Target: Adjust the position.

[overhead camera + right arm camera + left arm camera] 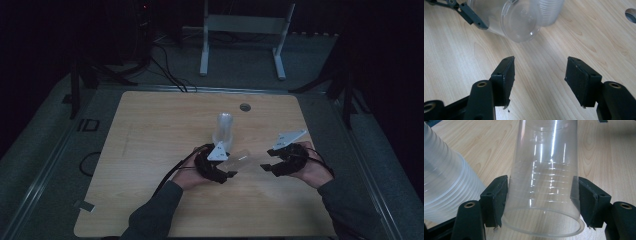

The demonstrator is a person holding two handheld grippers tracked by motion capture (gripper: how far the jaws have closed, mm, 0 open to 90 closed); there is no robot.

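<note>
Left gripper point(541, 205) pinches 1 clear cup point(544, 182) near its rim, base offered toward right gripper point(539, 75), jaws spread, empty.

One wooden table point(150, 150) carries everything. On it stands one stack of clear plastic cups point(223, 129), its cups too tightly nested to count. One single clear cup point(544, 182) lies apart from the stack, just in front of it, near the table's middle. Two grippers are over the table: one left gripper point(222, 167) beside the stack and one right gripper point(539, 75) farther to the right. One round hole point(244, 107) sits behind the stack.
</note>
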